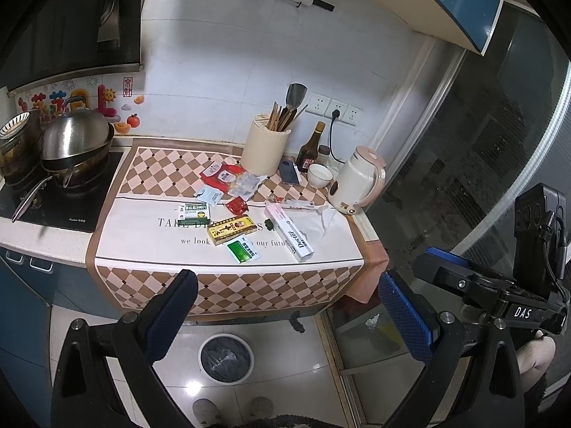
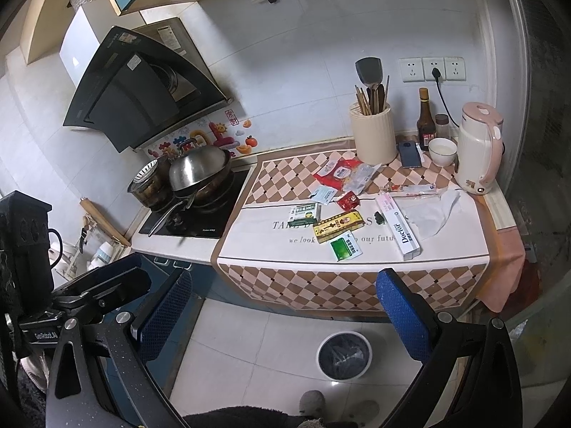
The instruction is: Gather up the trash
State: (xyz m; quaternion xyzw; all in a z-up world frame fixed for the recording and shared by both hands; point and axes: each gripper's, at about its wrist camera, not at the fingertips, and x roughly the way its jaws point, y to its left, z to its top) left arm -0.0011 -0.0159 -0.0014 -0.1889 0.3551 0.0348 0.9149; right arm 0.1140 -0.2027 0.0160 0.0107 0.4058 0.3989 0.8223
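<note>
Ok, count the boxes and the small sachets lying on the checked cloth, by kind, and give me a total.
Boxes: 3 (green-and-white box, yellow box, white Doctor box)
Small sachets: 3 (pale blue sachet, red sachet, green sachet)
Total: 6

A cloth-covered tabletop (image 1: 142, 228) carries the scattered trash. At its front lie a green foil sachet (image 1: 243, 251) and, to its right, a long white toothpaste box (image 1: 289, 232). Behind the sachet sits a yellow flat carton (image 1: 232, 229), with a green-and-white medicine box (image 1: 194, 213) to its left. Further back lie a red snack bag (image 1: 222, 177) and a small red ketchup packet (image 1: 237, 206). A crumpled white tissue (image 1: 314, 223) rests right of the toothpaste box, before a cream electric kettle (image 1: 357, 185). A cream ribbed utensil holder (image 1: 264, 149) stands at the rear. On the floor below stands a round white waste bin (image 1: 226, 357).
</note>
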